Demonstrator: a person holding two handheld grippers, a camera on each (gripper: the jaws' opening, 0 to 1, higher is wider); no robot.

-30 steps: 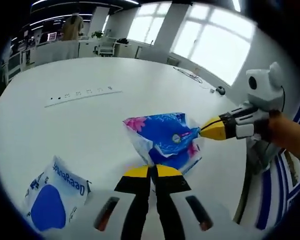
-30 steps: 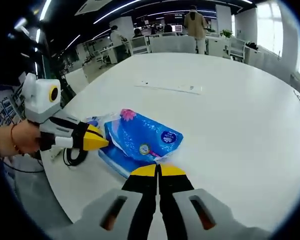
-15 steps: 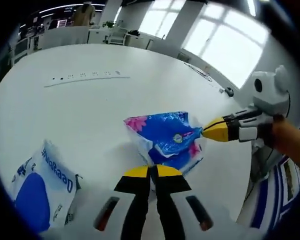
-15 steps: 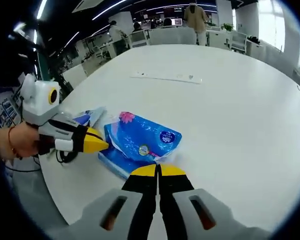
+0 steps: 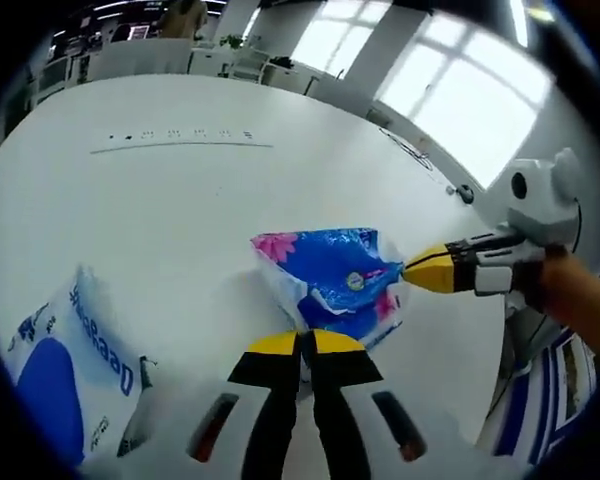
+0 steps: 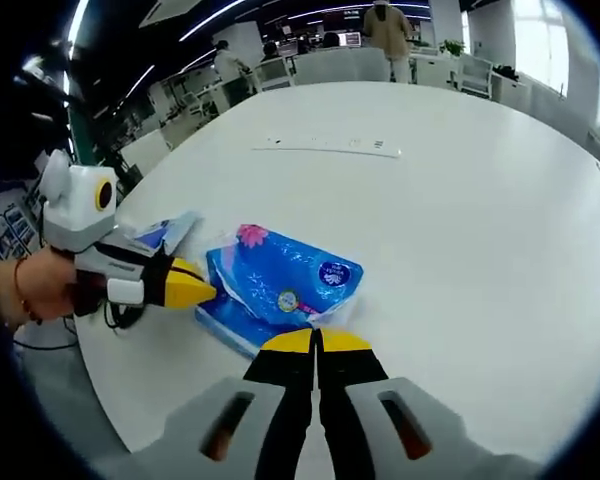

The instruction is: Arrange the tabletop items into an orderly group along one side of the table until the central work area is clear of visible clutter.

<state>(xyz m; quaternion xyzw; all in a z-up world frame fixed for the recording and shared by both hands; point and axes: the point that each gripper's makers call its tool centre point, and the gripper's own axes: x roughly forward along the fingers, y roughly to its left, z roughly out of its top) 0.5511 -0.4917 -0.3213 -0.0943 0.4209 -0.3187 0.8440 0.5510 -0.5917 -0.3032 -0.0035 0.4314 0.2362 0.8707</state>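
On white table, near its edge, left to right in left gripper view: white-and-blue pack at far left, lying flat, well apart from the rest. Centre: blue tissue pack w/ pink flower print and small round sticker. Left gripper rises from bottom, yellow-tipped jaws pressed together, tips at near edge of tissue pack; whether they pinch the wrapper, can't tell. From right, right gripper comes in held by a hand, yellow tip closed and touching pack's right corner; grip on wrapper can't be confirmed either. Far side of table: long white strip w/ small dark marks. Cable and small dark object near window side.

Right gripper view, left to right: a hand w/ red wrist band holds left gripper, yellow tip together, against left end of tissue pack. White-and-blue pack just behind that gripper, partly hidden. Dark cable loop at table edge beneath hand. Tissue pack sits centre, near table edge. Right gripper own jaws together, tips at pack's near edge. White strip beyond. Background: office desks, chairs, persons standing far off.
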